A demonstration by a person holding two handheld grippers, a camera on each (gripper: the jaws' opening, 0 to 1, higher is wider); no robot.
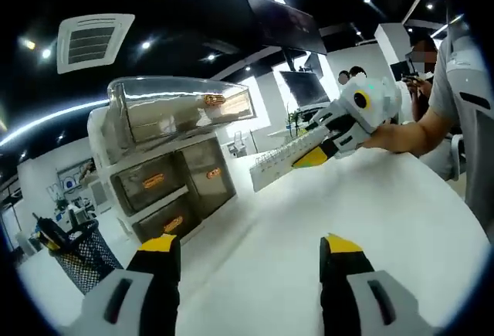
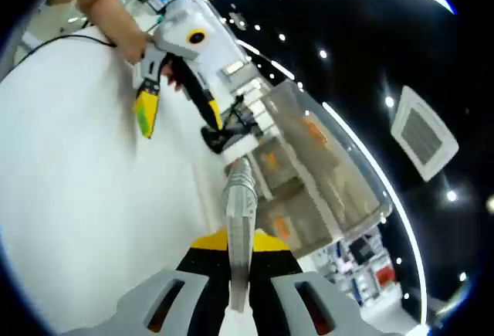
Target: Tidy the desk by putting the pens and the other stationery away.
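In the right gripper view, a clear ruler (image 2: 240, 228) is seen clamped between the closed yellow-tipped jaws of the right gripper (image 2: 238, 245). Its long axis runs straight ahead along the jaws, and its free end points toward the translucent drawer unit (image 2: 309, 189) beyond. In the left gripper view, the left gripper (image 1: 251, 255) is seen with its jaws spread wide and nothing between them, above the white desk (image 1: 370, 212). Farther off in that view, the ruler is shown held level over the desk, and it is pointed from the right gripper toward the drawer unit. A black mesh pen holder (image 1: 81, 255) is seen at the lower left.
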